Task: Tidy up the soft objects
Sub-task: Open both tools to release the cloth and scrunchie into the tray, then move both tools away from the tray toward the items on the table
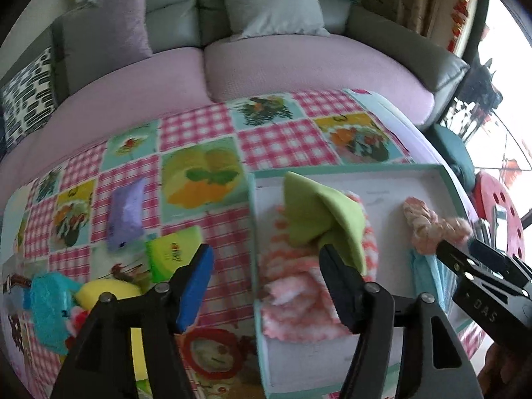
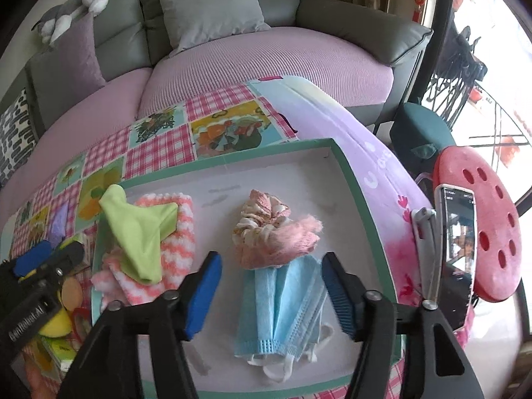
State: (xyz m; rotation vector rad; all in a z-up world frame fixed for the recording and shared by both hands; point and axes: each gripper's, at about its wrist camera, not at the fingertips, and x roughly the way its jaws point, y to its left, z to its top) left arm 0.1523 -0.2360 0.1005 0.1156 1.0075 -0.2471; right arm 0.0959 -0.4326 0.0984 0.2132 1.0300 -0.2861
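Note:
A teal-rimmed white tray (image 1: 349, 168) sits on a patchwork tablecloth. In it a lime green cloth (image 1: 316, 212) lies crumpled on a pink-and-white fluffy towel (image 1: 292, 299). My left gripper (image 1: 266, 259) hovers open over the tray's left edge, its right finger beside the cloth's corner, nothing pinched. In the right wrist view, a pink furry scrunchie (image 2: 276, 232) rests on folded blue face masks (image 2: 282, 306) mid-tray. My right gripper (image 2: 270, 266) stands open above them, its pads clear of both. The left gripper (image 2: 53, 254) shows at the tray's left side.
Loose on the tablecloth left of the tray lie a purple pouch (image 1: 126, 216), a green-yellow sponge (image 1: 173, 252), a yellow item (image 1: 106, 292) and a turquoise fluffy toy (image 1: 50, 306). A sofa (image 1: 299, 66) stands behind. A phone (image 2: 455, 229) leans on a red stool (image 2: 492, 232) at right.

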